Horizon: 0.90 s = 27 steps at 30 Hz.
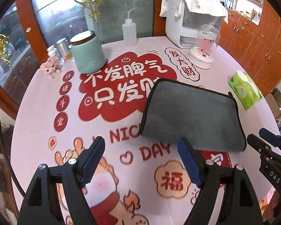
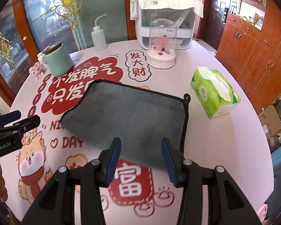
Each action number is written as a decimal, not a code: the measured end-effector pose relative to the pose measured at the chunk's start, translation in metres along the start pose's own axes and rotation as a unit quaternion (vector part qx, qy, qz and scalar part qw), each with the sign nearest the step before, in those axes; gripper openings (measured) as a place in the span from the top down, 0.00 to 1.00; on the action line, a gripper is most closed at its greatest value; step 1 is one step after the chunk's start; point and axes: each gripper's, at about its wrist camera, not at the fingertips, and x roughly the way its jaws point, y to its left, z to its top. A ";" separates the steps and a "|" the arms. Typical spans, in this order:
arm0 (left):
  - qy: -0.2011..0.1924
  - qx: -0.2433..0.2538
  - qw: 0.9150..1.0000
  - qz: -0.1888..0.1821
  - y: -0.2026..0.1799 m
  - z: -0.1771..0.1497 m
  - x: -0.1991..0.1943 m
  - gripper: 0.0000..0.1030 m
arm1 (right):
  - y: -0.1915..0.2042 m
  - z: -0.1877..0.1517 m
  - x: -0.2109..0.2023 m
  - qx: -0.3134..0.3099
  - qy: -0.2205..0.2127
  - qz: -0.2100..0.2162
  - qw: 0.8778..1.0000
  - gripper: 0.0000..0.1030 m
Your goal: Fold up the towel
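Observation:
A grey towel (image 1: pixel 193 112) with black edging lies folded flat on the round table; it also shows in the right wrist view (image 2: pixel 129 116). A small hanging loop (image 2: pixel 186 97) sticks out at its far right corner. My left gripper (image 1: pixel 141 161) is open and empty, just short of the towel's near edge and to its left. My right gripper (image 2: pixel 141 161) is open and empty, over the towel's near edge. Each gripper shows in the other's view: the right gripper (image 1: pixel 260 140) at the right edge, the left gripper (image 2: pixel 28 119) at the left edge.
The table has a pink printed cover (image 1: pixel 46 97). On it stand a teal canister (image 1: pixel 88 53), a squeeze bottle (image 1: pixel 129 31), a white appliance (image 1: pixel 189 18), a glass dome ornament (image 1: pixel 203 50), a green tissue pack (image 2: pixel 213 93), small jars and a pink figurine (image 1: pixel 51 68). Wooden cabinets (image 2: pixel 252 52) stand at right.

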 end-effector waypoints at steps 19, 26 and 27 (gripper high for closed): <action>-0.023 0.005 1.000 0.003 0.008 -0.075 -0.085 0.23 | 0.035 -0.066 -0.094 -0.003 -0.028 0.006 1.000 0.56; -0.032 -0.006 0.999 0.006 0.011 -0.089 -0.105 0.23 | 0.037 -0.080 -0.113 -0.004 -0.031 0.011 0.999 0.56; -0.032 -0.010 0.999 0.008 0.012 -0.090 -0.106 0.23 | 0.038 -0.081 -0.115 -0.005 -0.031 0.014 0.999 0.56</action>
